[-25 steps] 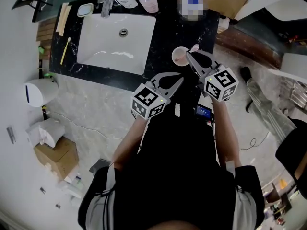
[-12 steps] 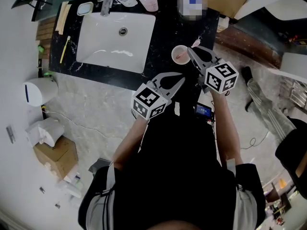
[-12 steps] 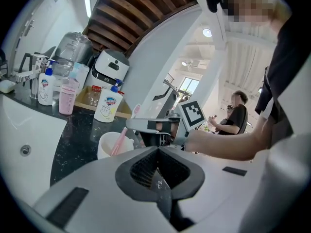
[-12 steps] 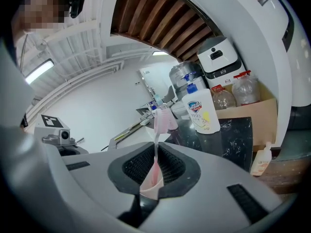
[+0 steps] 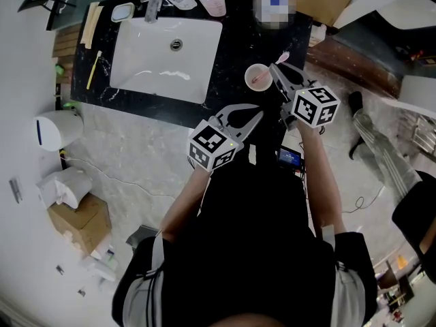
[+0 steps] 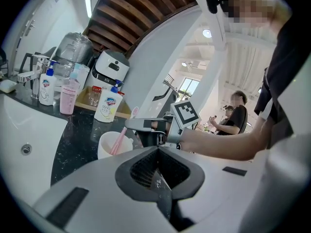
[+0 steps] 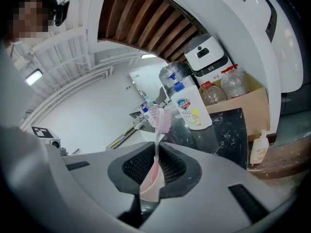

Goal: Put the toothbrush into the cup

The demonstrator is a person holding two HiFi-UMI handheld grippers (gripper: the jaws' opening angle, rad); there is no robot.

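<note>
A white cup (image 5: 257, 78) (image 6: 112, 143) stands on the black counter (image 5: 235, 43), right of the sink. A pink stick-like item (image 6: 118, 141) leans inside it. My right gripper (image 5: 278, 71) (image 7: 155, 154) hangs just right of the cup, shut on a pink toothbrush (image 7: 156, 144). Its bristle head (image 5: 283, 58) points up past the jaw tips. The left gripper view shows that gripper (image 6: 146, 125) beside the cup's rim. My left gripper (image 5: 256, 113) (image 6: 158, 171) is shut and empty, at the counter's front edge, nearer me than the cup.
A white sink (image 5: 167, 56) fills the counter's left half, with a faucet (image 5: 151, 5), soap bottles (image 5: 211, 2) and a soap dish (image 5: 121, 12) behind it. A yellow toothbrush (image 5: 93, 70) lies left of the sink. A soap bottle (image 7: 190, 108) stands behind the cup. A cardboard box (image 5: 78, 220) is on the floor.
My right gripper has moved a little farther over the counter and to the right with the pink toothbrush. The left gripper and the cup have stayed put.
</note>
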